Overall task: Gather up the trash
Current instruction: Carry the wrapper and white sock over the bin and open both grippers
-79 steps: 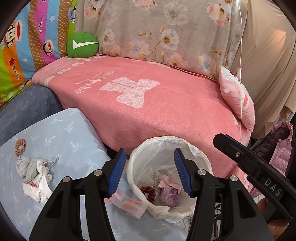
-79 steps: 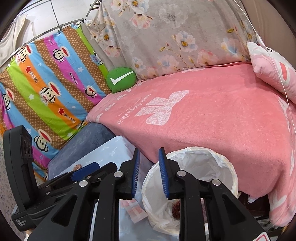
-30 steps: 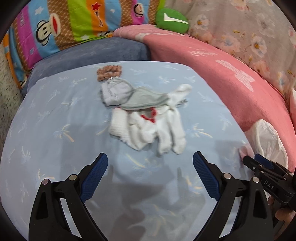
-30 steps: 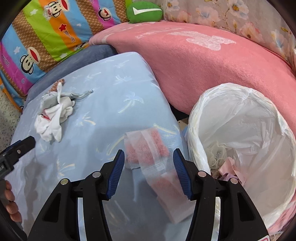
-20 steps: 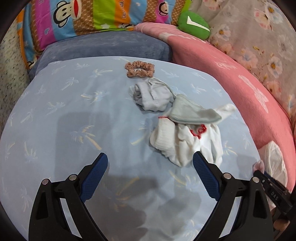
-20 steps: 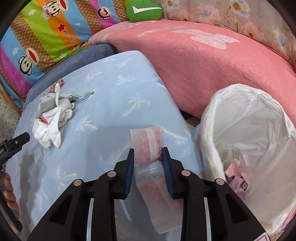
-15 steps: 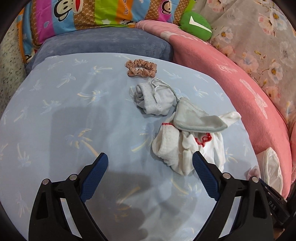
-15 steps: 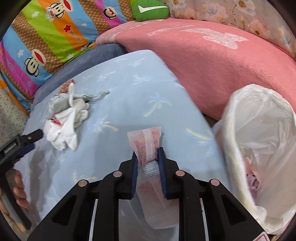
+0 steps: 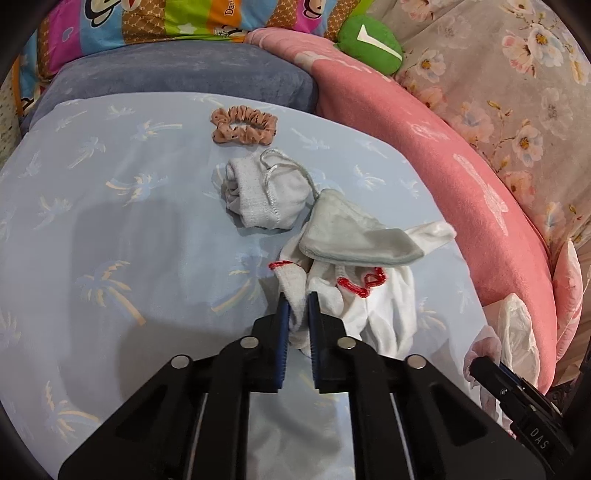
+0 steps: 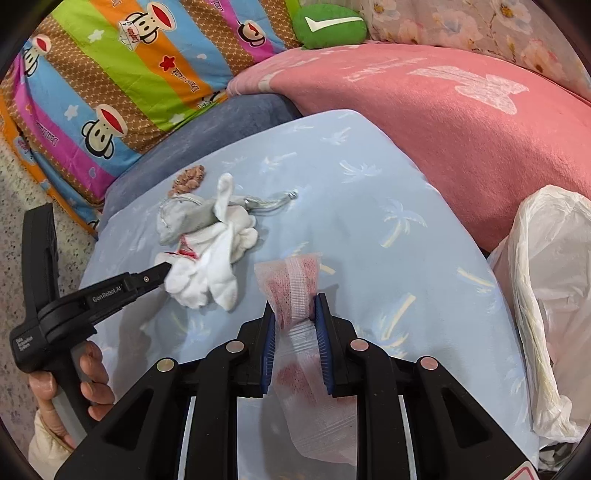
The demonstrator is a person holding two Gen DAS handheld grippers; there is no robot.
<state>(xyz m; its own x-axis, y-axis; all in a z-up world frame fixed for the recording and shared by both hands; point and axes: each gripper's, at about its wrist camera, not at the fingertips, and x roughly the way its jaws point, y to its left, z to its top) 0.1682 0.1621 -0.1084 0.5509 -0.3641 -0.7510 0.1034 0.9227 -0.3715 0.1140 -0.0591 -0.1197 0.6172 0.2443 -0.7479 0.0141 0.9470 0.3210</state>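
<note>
Left hand-held gripper (image 9: 295,308): pinching the white glove (image 9: 351,306) on the blue bed (image 9: 110,221).
Right hand-held gripper (image 10: 295,314): clamped on a pink wrapper (image 10: 295,284).
Bin bag (image 10: 554,295): just beside, right.
Left to do: drop both in; sock (image 9: 266,195) and scrunchie (image 9: 243,123) remain.

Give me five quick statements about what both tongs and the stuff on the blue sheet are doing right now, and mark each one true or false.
1. The left tongs are shut on the white glove. True.
2. The right tongs are open and hold nothing. False: they are shut on the pink-and-white wrapper.
3. The scrunchie lies apart from both tongs, beyond the sock bundle. True.
4. The trash bag stands to the left of the right tongs. False: it is to their right.
5. The green cushion lies on the blue sheet. False: it sits up by the pink blanket.
</note>
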